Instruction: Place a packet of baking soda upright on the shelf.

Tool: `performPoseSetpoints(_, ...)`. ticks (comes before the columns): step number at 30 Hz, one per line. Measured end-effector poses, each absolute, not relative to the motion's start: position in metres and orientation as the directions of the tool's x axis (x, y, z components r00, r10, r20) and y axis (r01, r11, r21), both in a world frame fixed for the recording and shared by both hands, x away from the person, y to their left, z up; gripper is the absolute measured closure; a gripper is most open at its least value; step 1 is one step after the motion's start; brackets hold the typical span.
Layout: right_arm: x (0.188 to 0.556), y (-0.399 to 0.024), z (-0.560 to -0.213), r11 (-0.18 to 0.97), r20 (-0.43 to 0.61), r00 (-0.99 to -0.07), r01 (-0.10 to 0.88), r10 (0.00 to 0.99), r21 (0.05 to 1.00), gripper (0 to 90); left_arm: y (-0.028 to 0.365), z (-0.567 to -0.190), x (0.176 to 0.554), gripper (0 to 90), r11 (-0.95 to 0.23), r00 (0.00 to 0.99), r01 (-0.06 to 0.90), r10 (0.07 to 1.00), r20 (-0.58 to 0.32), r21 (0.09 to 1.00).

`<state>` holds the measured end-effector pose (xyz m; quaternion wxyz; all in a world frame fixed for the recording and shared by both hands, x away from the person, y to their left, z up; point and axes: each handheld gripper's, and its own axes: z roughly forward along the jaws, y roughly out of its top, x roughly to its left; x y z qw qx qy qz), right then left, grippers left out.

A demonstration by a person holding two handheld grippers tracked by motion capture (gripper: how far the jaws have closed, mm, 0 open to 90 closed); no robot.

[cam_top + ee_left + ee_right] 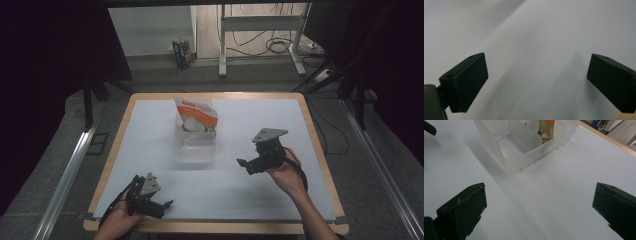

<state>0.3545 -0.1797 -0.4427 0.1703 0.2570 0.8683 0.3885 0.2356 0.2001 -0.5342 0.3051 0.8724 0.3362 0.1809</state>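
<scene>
Clear plastic tub (196, 145) is set near the middle of the table (300, 100), slightly toward the far side, long axis running away from the person. A white-and-orange packet (196, 114) is stood in its far end, leaning upright against the wall; the near compartment appears empty. Placement judged deliberate: the packet is propped so its top can be pinched from above, and the tub is kept within reach of both hands.

Right gripper (249, 166) is held just off the tub's right near corner, apart from it, nothing between the jaws. Jaws are spread wide. In the right gripper view the right gripper (539, 207) is aimed along the white surface at the tub (524, 150), whose near compartment is seen open and bare, with the packet (546, 127) beyond a divider. The wrist is bent inward, forearm angled in from the lower right; the grey plate is tilted up and back.

Left gripper (162, 206) is kept low at the near left edge of the table, well apart from the tub. In the left gripper view the left gripper (536, 82) is seen with jaws wide apart, plain white surface between them. The hand is curled round the body, lying almost flat; a waiting pose is judged likely
</scene>
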Motion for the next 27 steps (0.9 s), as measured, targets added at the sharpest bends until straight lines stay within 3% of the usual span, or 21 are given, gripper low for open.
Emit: performPoseSetpoints(27, 0.308, -0.235, -0.460, 0.526, -0.115, -0.738, 0.354, 0.665, 0.773, 0.0, 0.200, -0.534, 0.236, 3.4, -0.584, 0.706, 0.478, 0.700, 0.108, 0.656)
